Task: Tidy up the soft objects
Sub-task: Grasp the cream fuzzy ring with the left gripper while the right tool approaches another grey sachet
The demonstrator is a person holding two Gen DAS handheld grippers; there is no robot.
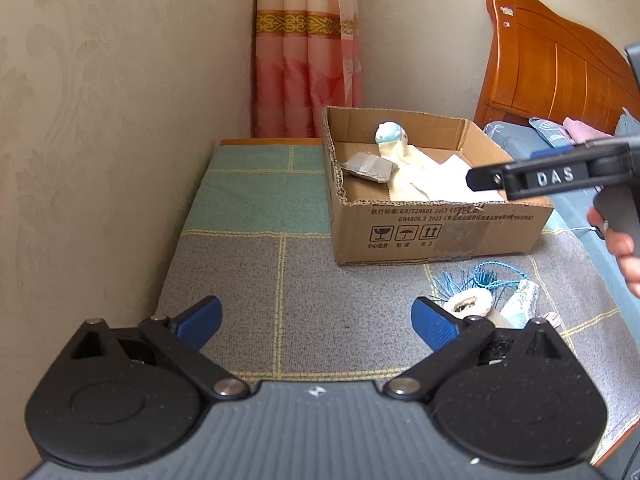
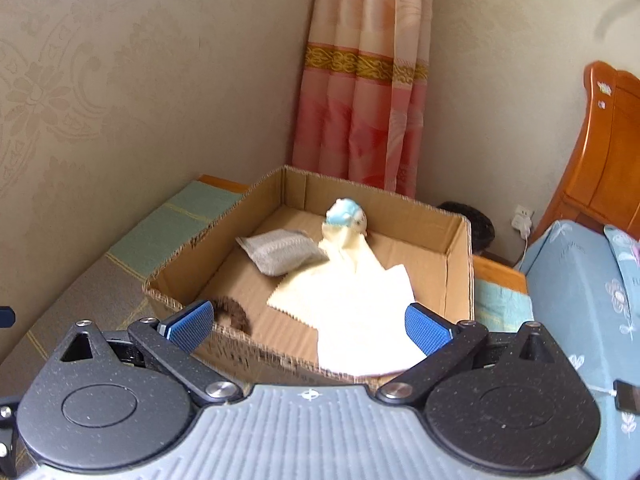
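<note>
just ahead of the open right hand-held gripper (image 2: 308,326), the white cloth (image 2: 360,320) lies in the box (image 2: 460,276).

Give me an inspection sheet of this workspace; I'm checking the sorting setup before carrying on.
Surface: patchwork cloth, grey and green squares.
Job's things: cardboard box holds a grey pouch, a blue-headed toy, a cream cloth and a dark fuzzy item. Outside it lie a blue tassel and a white fluffy item.
Clutter: nothing seen.
Grippers: left gripper open, empty, over the cloth; right gripper open, empty, over the box's near edge.
Cables: white cable and plug at a wall socket.
Surroundings: pink curtain, wooden headboard, blue bedding.
</note>
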